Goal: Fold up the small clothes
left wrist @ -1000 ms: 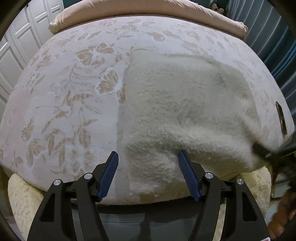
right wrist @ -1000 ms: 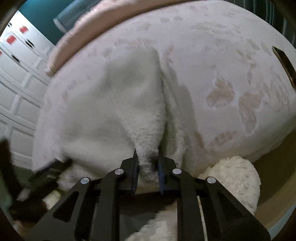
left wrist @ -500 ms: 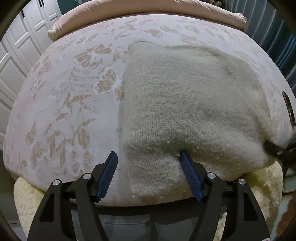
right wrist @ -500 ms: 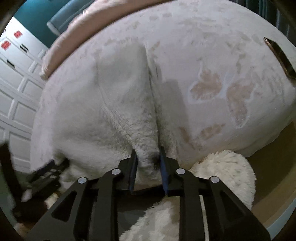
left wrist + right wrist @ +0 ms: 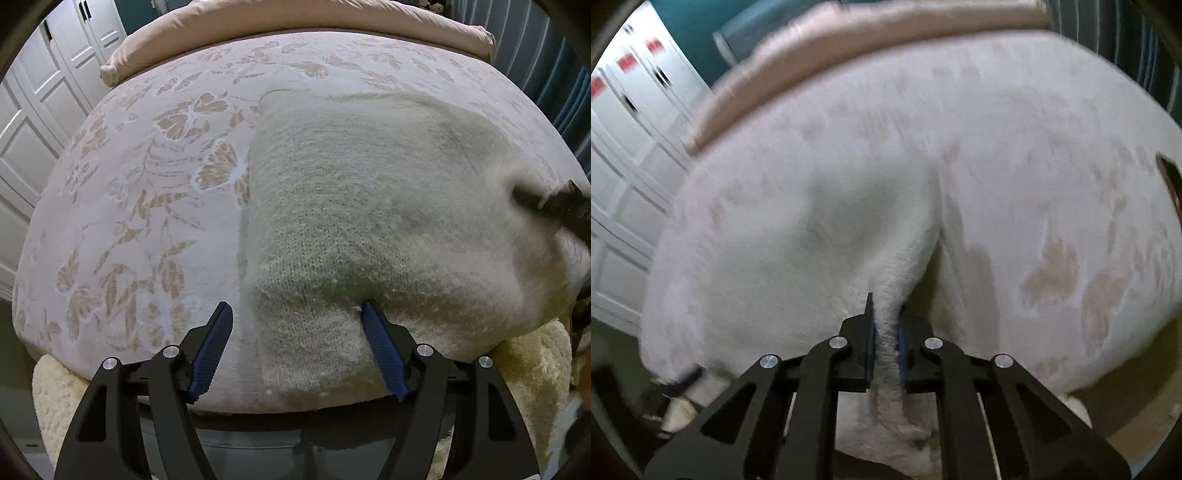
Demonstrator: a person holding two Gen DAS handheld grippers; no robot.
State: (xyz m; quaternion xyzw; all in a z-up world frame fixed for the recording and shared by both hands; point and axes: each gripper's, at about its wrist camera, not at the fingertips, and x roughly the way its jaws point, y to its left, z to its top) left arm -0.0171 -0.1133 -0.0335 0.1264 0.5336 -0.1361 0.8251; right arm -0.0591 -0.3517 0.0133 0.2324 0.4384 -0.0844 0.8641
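A cream knitted sweater [image 5: 354, 206] lies on a bed with a floral cover [image 5: 140, 206]. My left gripper [image 5: 297, 314] is open, its jaws wide apart around the sweater's near left corner, which lies between them. My right gripper [image 5: 885, 314] is shut on a pinched fold of the sweater [image 5: 820, 251] and holds its right side lifted above the bed. The right gripper also shows in the left wrist view [image 5: 554, 206] as a dark blurred shape at the far right.
A beige pillow [image 5: 295, 22] runs along the bed's far edge. White cupboard doors [image 5: 33, 122] stand to the left and blue curtains [image 5: 569, 81] to the right. A fluffy cream rug [image 5: 528, 362] lies below the bed's near edge.
My right gripper has carried its sweater fold upward and away from the bed's near edge. The left gripper has stayed open around the near corner, shifted slightly forward.
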